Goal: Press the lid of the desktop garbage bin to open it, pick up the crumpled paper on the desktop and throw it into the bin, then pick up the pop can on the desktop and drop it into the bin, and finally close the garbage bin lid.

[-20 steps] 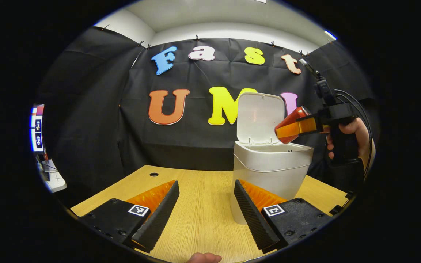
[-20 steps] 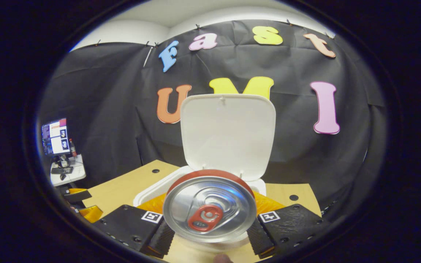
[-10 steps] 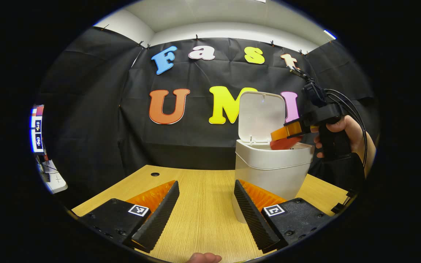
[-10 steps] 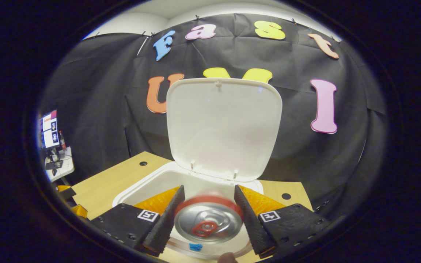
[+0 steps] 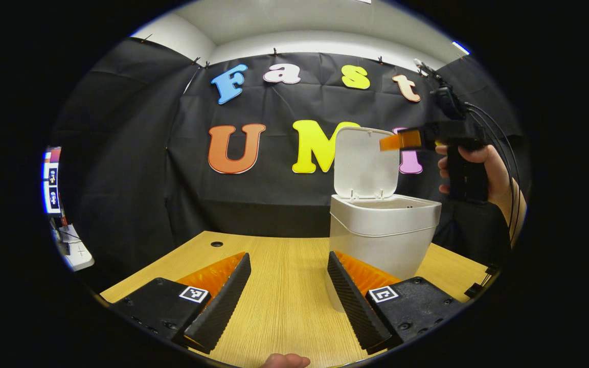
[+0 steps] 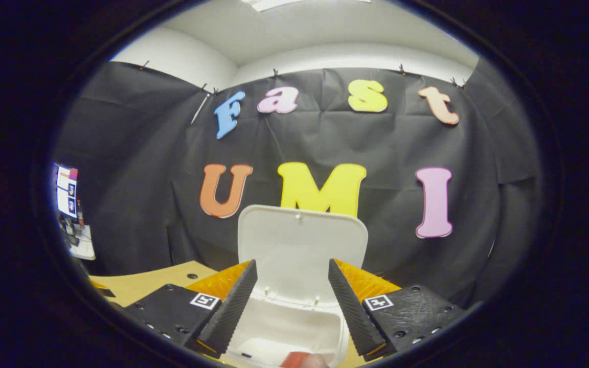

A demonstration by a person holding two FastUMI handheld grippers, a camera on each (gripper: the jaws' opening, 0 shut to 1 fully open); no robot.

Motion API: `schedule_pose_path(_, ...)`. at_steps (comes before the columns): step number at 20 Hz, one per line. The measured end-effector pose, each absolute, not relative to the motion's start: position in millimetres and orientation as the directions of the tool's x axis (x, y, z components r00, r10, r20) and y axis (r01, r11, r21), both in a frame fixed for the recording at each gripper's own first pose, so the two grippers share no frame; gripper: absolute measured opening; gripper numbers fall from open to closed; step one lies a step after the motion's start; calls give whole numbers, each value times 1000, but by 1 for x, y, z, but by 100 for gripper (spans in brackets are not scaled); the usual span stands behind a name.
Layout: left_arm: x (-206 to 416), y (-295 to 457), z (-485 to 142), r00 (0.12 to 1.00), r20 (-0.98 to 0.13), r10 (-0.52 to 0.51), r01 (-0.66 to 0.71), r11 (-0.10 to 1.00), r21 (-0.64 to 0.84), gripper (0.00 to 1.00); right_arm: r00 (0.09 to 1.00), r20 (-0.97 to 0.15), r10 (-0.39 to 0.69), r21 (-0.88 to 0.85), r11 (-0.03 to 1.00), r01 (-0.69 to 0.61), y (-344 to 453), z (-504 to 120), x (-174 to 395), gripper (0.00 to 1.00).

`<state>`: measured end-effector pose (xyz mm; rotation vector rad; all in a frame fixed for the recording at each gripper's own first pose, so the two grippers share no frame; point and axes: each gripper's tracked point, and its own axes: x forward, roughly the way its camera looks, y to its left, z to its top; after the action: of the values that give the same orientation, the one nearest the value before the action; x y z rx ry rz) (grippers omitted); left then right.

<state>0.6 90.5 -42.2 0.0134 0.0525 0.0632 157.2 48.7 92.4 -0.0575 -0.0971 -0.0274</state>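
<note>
White plastic, the bin [image 5: 384, 235] stands on our wooden desk [image 5: 274, 286] with its lid [image 5: 366, 162] upright and open. Our left gripper [image 5: 288, 289] sits low beside it, jaws apart, empty. Our right gripper [image 6: 293, 301] hovers above the bin's mouth, jaws apart; a red sliver of the can [image 6: 294, 359] shows inside.
</note>
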Motion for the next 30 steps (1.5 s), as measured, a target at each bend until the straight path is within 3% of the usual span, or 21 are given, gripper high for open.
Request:
schedule_pose_path(1,1,90,-43,997,-53,62,-61,998,12,98,991,128,-28,-46,998,34,49,100,157,87)
schedule_pose_path(7,1,87,-48,997,-52,58,-57,998,21,98,962,255,-96,-70,991,117,37,135,171,91)
schedule_pose_path(9,1,88,-49,997,-48,59,-57,998,36,98,958,271,-93,-46,993,110,39,139,177,87)
schedule_pose_path(12,1,89,-53,997,-47,59,-57,998,37,98,960,264,-92,-49,993,109,40,141,195,91)
schedule_pose_path(15,1,87,-56,997,-49,51,-50,999,22,98,957,275,-95,-64,991,117,41,148,210,82)
schedule_pose_path(16,1,87,-59,997,-51,52,-51,998,24,98,953,288,-99,-63,991,122,40,153,212,87)
schedule_pose_path(29,10,92,-60,997,-52,61,-60,998,6,98,920,369,-135,-6,989,147,33,181,239,87)
schedule_pose_path(30,9,93,-61,997,-51,62,-62,998,2,98,919,369,-139,4,989,148,33,181,241,91)
